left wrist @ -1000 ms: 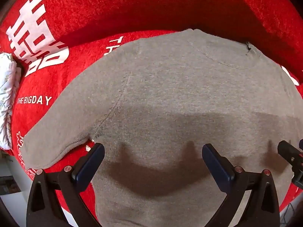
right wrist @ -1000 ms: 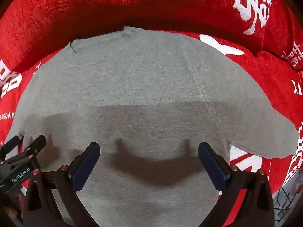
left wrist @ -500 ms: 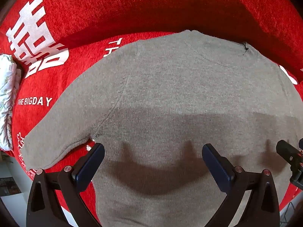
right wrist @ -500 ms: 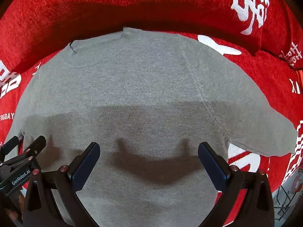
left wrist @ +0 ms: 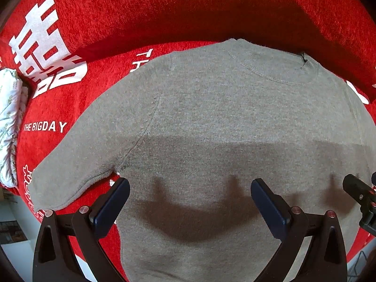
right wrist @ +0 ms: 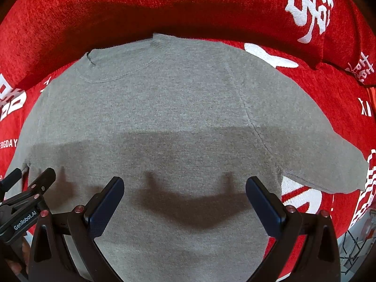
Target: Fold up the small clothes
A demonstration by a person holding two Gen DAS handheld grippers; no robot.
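Observation:
A small grey knit sweater (left wrist: 223,122) lies flat on a red cover, its collar (left wrist: 275,68) at the far side and both short sleeves spread out. In the left wrist view, its left sleeve (left wrist: 77,164) points down-left. The right wrist view shows the sweater (right wrist: 176,117) with the other sleeve (right wrist: 324,164) angled down-right. My left gripper (left wrist: 190,202) hovers open above the lower body, nothing between its fingers. My right gripper (right wrist: 185,199) is open too, over the same lower part. Each gripper shows at the other view's edge.
The red plush cover (left wrist: 164,11) carries white characters and the words "THE BIGDAY" (left wrist: 44,127). It rises like a backrest behind the collar. A white patterned cloth (left wrist: 9,127) lies at the far left. Floor shows past the cover's near edge (right wrist: 352,246).
Both grippers have eased slightly back and up, so the sweater sits a little lower and more of its collar side shows. The sweater has not moved. Both stay open.

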